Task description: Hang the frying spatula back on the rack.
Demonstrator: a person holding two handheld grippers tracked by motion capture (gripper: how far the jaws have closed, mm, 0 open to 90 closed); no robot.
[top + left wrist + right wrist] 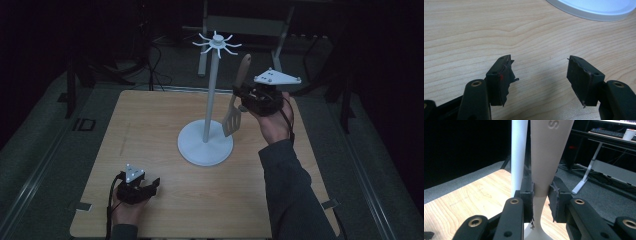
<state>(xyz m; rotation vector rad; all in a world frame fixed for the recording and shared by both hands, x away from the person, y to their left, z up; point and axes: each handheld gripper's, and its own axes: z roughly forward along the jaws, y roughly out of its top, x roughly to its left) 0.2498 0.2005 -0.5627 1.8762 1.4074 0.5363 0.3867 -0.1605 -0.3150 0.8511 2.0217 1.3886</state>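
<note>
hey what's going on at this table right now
A person holds a gripper in each hand. The right gripper is clamped on the handle of a slotted spatula, held up beside the pole of a white utensil stand, below its hook crown. The left gripper rests open on the wooden table, holding nothing.

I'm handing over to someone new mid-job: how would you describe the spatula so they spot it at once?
Find the white stand with the tall pole in the middle of the wooden table. Just to its right, the right gripper holds the spatula upright by its handle. It is the one beige utensil, with a slotted blade hanging down.
</note>
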